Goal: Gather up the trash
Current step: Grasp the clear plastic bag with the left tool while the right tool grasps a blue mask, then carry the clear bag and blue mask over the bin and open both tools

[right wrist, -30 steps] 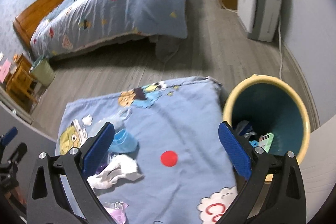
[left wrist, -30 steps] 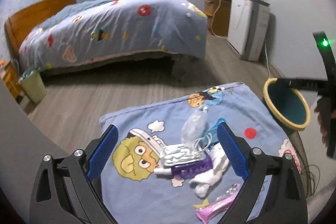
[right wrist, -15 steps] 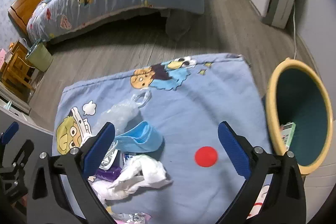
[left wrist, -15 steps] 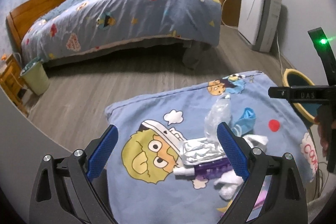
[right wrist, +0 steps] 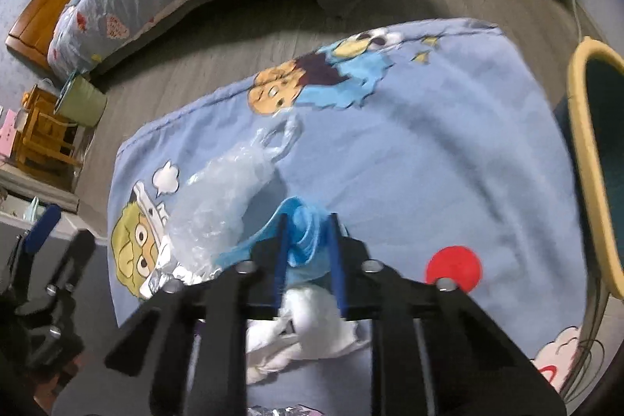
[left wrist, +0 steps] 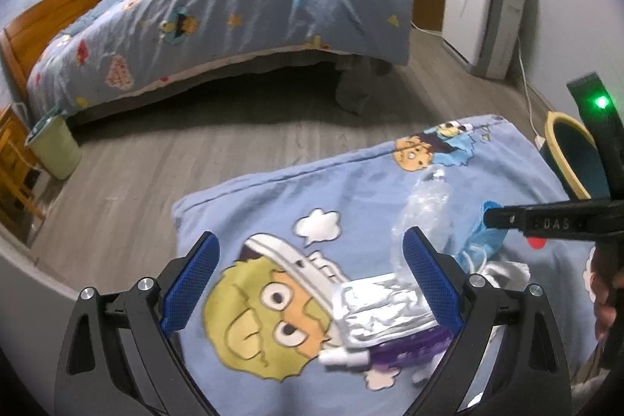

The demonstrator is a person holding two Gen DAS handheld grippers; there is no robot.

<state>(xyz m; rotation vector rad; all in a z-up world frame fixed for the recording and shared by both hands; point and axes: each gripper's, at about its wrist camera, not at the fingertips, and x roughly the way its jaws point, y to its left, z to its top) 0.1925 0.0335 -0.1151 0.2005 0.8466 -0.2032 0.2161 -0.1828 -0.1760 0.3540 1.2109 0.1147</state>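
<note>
A pile of trash lies on a blue cartoon blanket (right wrist: 429, 127). My right gripper (right wrist: 308, 240) is shut on a light blue face mask (right wrist: 302, 234), low over the blanket. Beside it lie a clear plastic bag (right wrist: 230, 193), white crumpled tissue (right wrist: 312, 322) and a silver foil wrapper (left wrist: 382, 310) over a purple tube (left wrist: 405, 346). My left gripper (left wrist: 308, 283) is open and empty above the cartoon face, with the foil wrapper by its right finger. The yellow-rimmed teal bin (right wrist: 592, 158) stands off the blanket's right edge.
A bed with a blue quilt (left wrist: 234, 6) stands across the wood floor. A small green bin (left wrist: 54, 151) and a wooden stool (right wrist: 43, 135) are at the left. A white appliance (left wrist: 483, 14) stands against the right wall.
My right gripper dropped from over the bin side onto the pile and closed on the blue mask. My left gripper shifted left over the cartoon face and stayed open.
</note>
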